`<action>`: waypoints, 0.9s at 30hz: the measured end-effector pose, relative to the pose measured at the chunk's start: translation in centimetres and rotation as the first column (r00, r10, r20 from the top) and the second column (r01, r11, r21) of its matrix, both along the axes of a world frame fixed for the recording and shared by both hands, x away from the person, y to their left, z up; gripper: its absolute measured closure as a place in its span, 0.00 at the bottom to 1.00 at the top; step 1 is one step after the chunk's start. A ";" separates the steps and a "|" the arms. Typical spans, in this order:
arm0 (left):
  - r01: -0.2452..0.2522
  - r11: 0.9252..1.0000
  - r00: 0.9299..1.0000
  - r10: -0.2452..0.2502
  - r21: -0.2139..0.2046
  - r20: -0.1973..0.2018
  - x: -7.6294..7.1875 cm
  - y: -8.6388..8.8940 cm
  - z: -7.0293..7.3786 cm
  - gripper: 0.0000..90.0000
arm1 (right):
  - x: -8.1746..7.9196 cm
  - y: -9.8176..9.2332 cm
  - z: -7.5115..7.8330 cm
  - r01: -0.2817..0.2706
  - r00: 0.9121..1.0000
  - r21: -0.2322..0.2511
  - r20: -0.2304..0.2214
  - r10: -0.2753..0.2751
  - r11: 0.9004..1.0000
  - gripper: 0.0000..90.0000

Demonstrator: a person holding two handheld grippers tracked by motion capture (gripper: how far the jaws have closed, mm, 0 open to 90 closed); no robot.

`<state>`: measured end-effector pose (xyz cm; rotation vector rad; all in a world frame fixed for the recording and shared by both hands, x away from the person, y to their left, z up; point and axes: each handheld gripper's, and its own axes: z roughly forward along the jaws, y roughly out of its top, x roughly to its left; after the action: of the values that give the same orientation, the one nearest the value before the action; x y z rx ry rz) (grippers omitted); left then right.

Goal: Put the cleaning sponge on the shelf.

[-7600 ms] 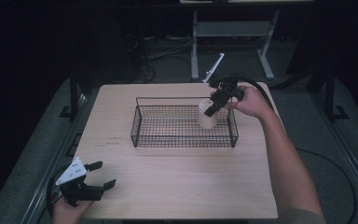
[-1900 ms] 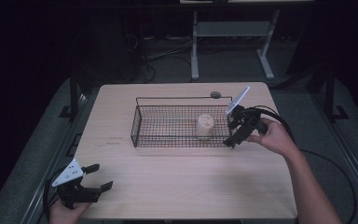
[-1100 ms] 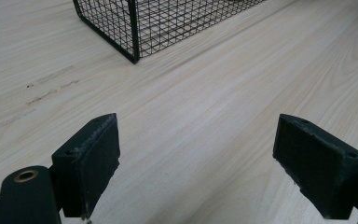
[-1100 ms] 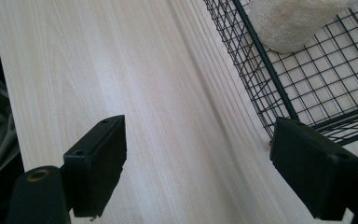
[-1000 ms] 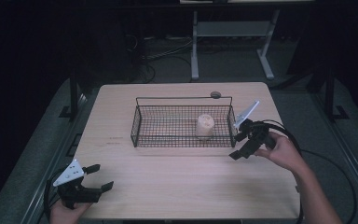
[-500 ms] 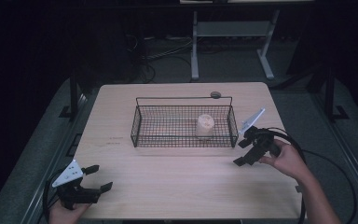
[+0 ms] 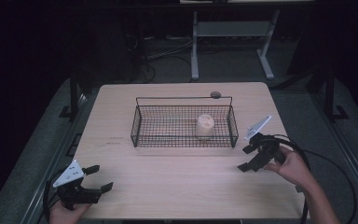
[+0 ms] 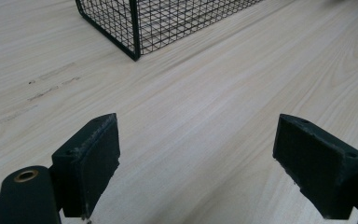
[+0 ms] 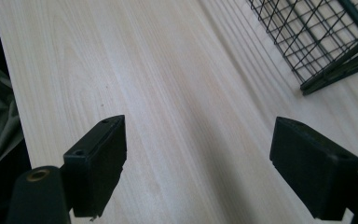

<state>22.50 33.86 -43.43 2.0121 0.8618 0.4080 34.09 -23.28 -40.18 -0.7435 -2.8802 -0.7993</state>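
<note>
A black wire basket (image 7: pixel 140 125) stands in the middle of the wooden table (image 7: pixel 177 182). Inside it, toward its right end, a small cream-coloured cup-like object (image 7: pixel 205 125) stands upright. My right gripper (image 7: pixel 245 158) is held low over the table to the right of the basket, open, with nothing between its jaws; in the right gripper view (image 9: pixel 198 163) the basket's corner (image 9: pixel 326 56) lies ahead at the upper right. My left gripper (image 7: pixel 99 178) rests near the front left corner, open and empty; in the left gripper view (image 8: pixel 198 158) the basket corner (image 8: pixel 133 37) lies ahead.
A small dark round object (image 7: pixel 215 94) lies on the table behind the basket's back rim. Cables trail from both grippers. Metal stand legs (image 7: pixel 195 56) and dark floor lie beyond the table's far edge.
My right gripper has left the cream object in the basket and drawn back over the basket's right end, sinking toward the table and the person. The left gripper has stayed put.
</note>
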 end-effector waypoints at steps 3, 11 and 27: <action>-0.001 1.000 1.000 0.001 -0.001 0.002 0.0 0.0 0.0 0.15 | -0.3 -0.3 -0.3 0.004 1.000 -0.003 -0.006 -0.004 1.000 0.20; 0.001 1.000 1.000 -0.001 0.000 0.001 0.0 -0.1 0.0 0.15 | -1.2 -1.0 -0.9 0.021 1.000 0.011 -0.008 -0.021 1.000 0.20; 0.003 1.000 1.000 -0.003 -0.001 0.001 0.1 -0.1 -0.1 0.15 | -2.8 -2.5 -1.3 0.055 0.998 0.025 -0.004 -0.055 0.998 0.20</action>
<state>22.56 33.72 -43.48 2.0118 0.8585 0.4065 31.27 -25.79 -41.51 -0.8243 -2.8526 -0.8375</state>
